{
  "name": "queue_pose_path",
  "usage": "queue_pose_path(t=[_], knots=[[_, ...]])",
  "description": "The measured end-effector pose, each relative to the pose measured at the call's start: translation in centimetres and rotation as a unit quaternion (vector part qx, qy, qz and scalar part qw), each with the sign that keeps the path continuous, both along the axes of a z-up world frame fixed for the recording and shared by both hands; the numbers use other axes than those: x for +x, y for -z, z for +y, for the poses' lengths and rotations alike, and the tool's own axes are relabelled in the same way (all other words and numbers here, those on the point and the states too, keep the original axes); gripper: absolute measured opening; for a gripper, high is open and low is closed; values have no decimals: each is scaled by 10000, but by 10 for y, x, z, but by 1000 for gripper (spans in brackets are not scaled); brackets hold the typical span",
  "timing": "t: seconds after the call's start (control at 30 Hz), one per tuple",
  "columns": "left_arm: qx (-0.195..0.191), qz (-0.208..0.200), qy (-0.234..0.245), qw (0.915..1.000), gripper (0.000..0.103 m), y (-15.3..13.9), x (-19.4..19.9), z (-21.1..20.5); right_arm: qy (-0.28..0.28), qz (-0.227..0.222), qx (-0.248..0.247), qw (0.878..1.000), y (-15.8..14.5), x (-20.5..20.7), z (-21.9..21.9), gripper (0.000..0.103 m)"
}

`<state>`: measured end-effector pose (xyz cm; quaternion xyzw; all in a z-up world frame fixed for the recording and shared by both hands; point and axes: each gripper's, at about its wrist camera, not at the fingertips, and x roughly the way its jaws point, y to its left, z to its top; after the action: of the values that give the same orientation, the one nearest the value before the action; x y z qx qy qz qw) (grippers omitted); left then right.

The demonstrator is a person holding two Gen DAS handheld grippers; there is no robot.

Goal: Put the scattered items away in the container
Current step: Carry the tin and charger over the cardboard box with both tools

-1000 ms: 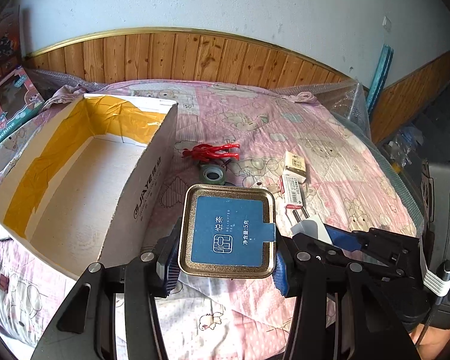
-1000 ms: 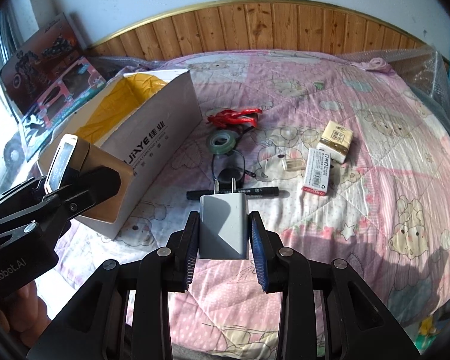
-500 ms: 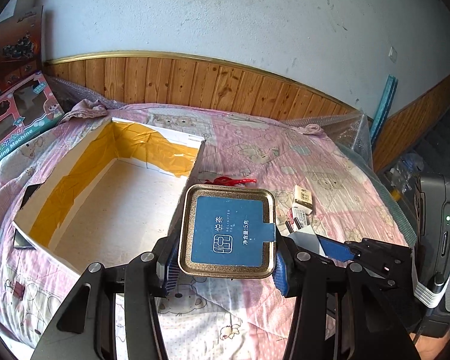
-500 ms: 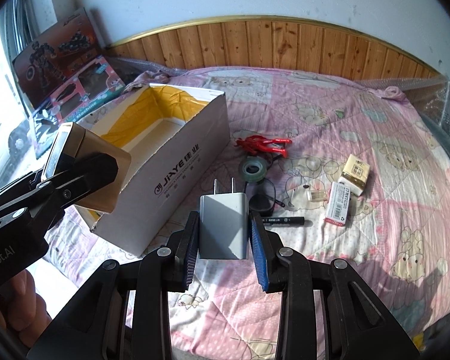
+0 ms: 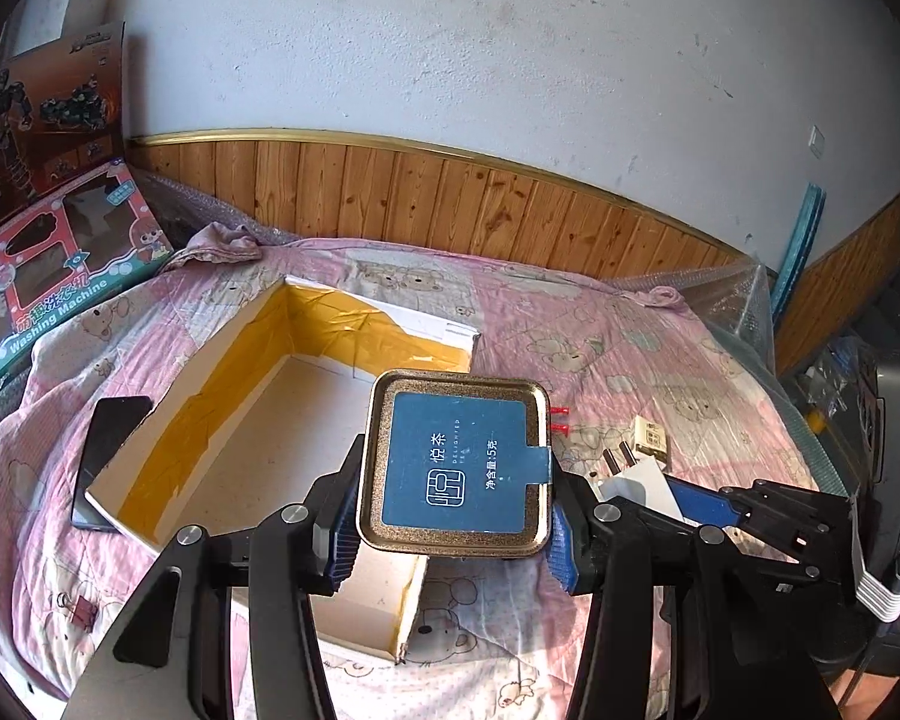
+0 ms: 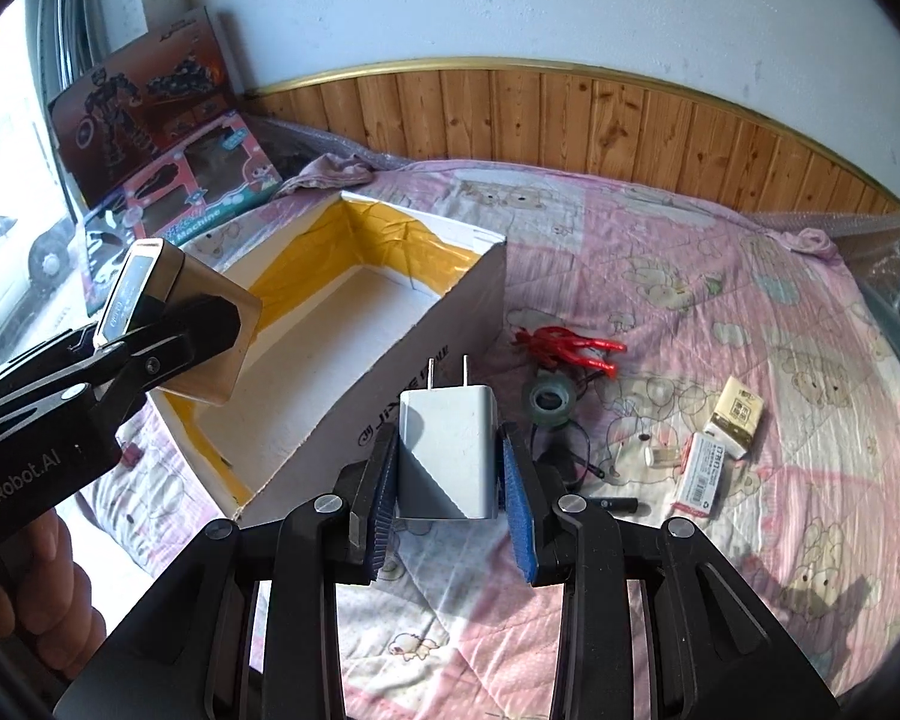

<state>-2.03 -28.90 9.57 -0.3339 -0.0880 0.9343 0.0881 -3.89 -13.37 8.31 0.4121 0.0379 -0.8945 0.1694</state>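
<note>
My left gripper (image 5: 450,531) is shut on a gold tin with a blue label (image 5: 459,465), held over the near right corner of the open white cardboard box (image 5: 240,468) with yellow tape inside. In the right wrist view that same tin (image 6: 180,318) hangs above the box's left wall. My right gripper (image 6: 450,501) is shut on a white wall charger (image 6: 448,450), prongs up, beside the box's right wall (image 6: 390,408). Scattered on the pink bedspread: a red clip (image 6: 570,348), a tape roll (image 6: 549,399), a black pen (image 6: 615,504) and small boxes (image 6: 735,414).
A black phone (image 5: 105,456) lies left of the box and a small red binder clip (image 5: 81,606) lies near the bed's front. Toy boxes (image 6: 168,138) lean on the wall at the left. Wood panelling runs behind the bed. A hand (image 6: 24,612) holds the left gripper.
Both grippers have risen and moved left towards the box. The tin went from beside the box's right wall to over its near corner; the charger is now next to the box wall.
</note>
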Motion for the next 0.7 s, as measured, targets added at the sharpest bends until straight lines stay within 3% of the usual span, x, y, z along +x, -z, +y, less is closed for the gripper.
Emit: queue_pose_path(t=[0.7], knots=[[-197, -319, -576, 9976, 51, 15, -31, -58, -731, 53, 21, 9973, -12, -37, -75, 34]])
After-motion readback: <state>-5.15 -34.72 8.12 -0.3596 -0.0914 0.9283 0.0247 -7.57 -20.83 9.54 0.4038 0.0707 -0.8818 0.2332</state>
